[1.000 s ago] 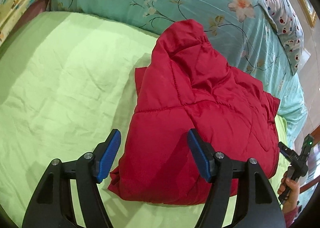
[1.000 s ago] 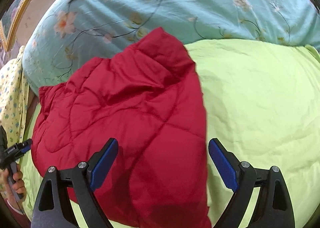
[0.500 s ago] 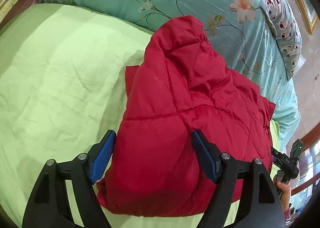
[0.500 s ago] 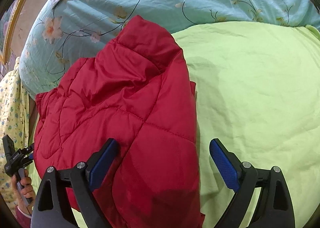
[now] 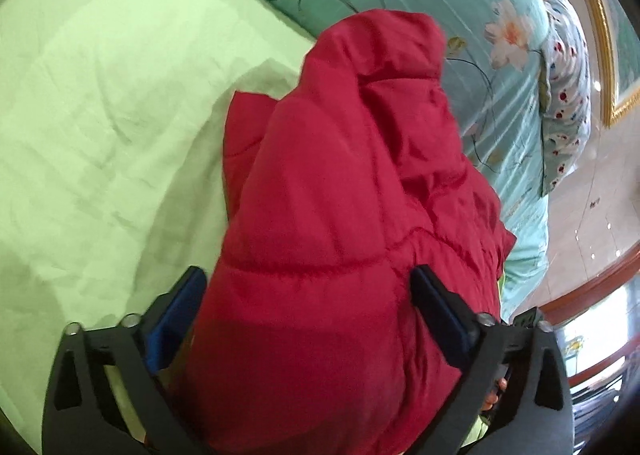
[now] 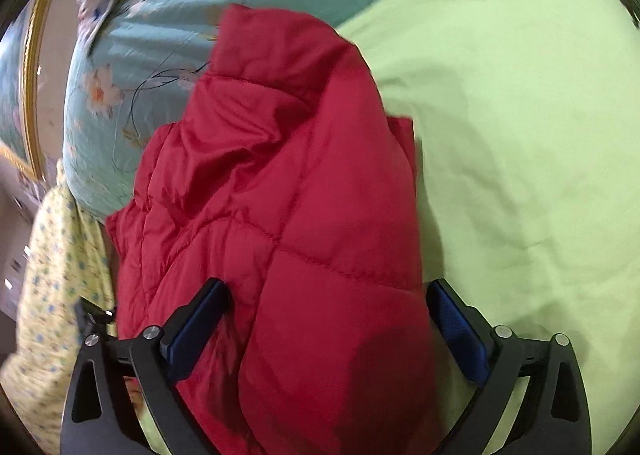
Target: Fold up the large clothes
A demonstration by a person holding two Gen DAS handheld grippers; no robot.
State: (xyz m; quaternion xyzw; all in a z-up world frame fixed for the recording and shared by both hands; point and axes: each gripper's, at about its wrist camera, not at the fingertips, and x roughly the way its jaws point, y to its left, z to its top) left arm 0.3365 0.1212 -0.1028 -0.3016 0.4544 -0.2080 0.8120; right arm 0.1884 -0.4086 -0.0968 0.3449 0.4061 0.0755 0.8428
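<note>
jacket: red jacket [image 5: 340, 215] bundled mid-frame on green sheet [image 5: 100, 135]
left gripper [image 5: 308, 319]: jaws opening, jacket between them
right gripper [image 6: 328, 327]: jaws opening, straddling jacket's lower edge

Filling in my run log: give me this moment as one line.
left tool: opening, astride red jacket | right tool: opening, astride jacket | jacket: folded on green sheet

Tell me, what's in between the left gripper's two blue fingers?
The folded red puffer jacket bulges between the left gripper as its jaws open wide; the left wrist view shows this.
</note>
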